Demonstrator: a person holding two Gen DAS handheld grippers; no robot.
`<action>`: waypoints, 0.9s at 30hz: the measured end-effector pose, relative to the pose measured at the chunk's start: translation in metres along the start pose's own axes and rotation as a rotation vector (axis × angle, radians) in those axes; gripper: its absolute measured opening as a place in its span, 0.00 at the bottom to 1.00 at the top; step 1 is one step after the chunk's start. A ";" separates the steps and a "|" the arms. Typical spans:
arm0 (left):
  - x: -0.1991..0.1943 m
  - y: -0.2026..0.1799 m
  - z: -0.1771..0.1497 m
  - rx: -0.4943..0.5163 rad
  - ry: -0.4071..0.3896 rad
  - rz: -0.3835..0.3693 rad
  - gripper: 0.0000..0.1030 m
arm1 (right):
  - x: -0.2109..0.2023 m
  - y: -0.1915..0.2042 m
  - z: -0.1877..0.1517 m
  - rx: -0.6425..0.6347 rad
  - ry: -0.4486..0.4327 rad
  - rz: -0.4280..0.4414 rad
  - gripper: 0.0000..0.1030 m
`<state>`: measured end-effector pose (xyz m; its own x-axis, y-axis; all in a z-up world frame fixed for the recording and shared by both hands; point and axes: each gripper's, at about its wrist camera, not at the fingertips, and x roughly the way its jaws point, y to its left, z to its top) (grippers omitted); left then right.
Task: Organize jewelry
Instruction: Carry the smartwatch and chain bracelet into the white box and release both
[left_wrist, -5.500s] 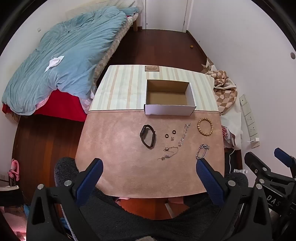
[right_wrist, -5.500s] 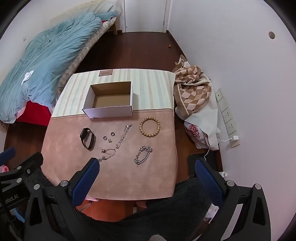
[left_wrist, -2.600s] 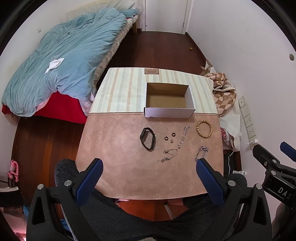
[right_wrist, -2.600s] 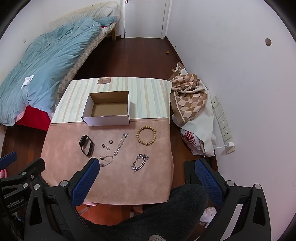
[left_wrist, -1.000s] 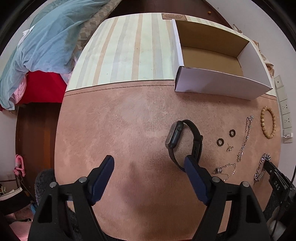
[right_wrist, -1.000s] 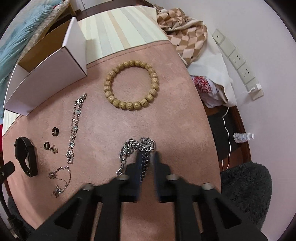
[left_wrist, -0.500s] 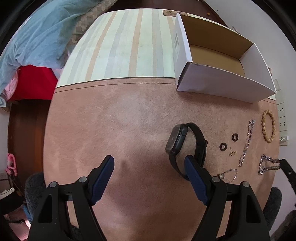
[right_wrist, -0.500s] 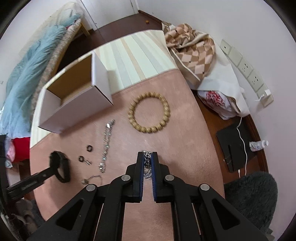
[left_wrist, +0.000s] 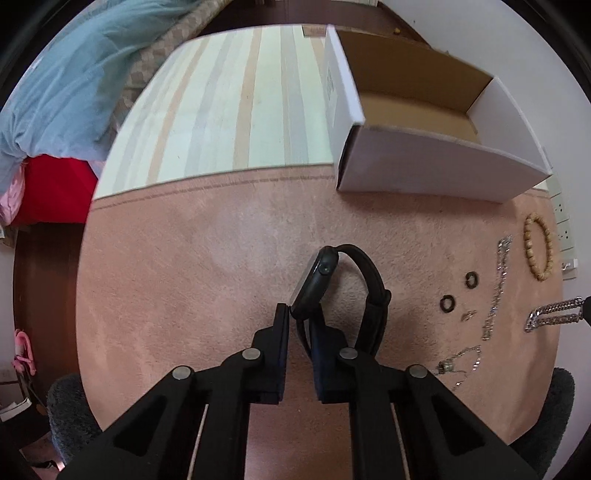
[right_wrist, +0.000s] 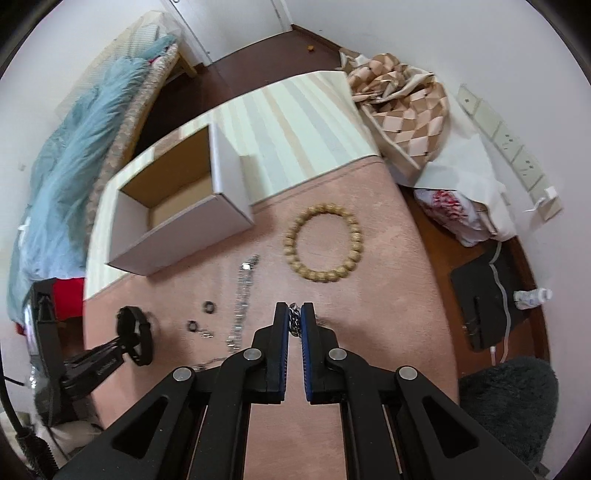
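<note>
Wooden bead bracelet (right_wrist: 323, 243) beside box (right_wrist: 177, 225)

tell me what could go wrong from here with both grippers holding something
The right gripper pinches the silver chain bracelet by one end only, so the hanging links could slip out or snag on the way to the white box. The left gripper holds the black watch near its case edge; it might twist free.

You get soft, even daylight with faint shadows and no glare. Both fisheye views bend hard toward dark corners. Motion blur smears the box (right_wrist: 177, 218) and the chain (right_wrist: 242, 291) in your right view.
</note>
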<state>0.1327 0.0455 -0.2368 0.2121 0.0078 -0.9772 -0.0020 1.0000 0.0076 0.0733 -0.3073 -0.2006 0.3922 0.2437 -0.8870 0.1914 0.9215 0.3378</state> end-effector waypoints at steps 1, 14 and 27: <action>-0.006 0.000 0.000 0.004 -0.015 -0.001 0.08 | -0.001 0.001 0.001 -0.003 -0.002 0.010 0.06; -0.104 -0.025 0.037 0.011 -0.187 -0.081 0.08 | -0.047 0.044 0.034 -0.069 -0.072 0.167 0.06; -0.097 -0.033 0.107 0.003 -0.152 -0.145 0.08 | -0.060 0.117 0.109 -0.210 -0.124 0.190 0.06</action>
<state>0.2164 0.0114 -0.1200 0.3551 -0.1365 -0.9248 0.0417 0.9906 -0.1301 0.1707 -0.2468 -0.0738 0.5125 0.3912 -0.7644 -0.0815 0.9083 0.4102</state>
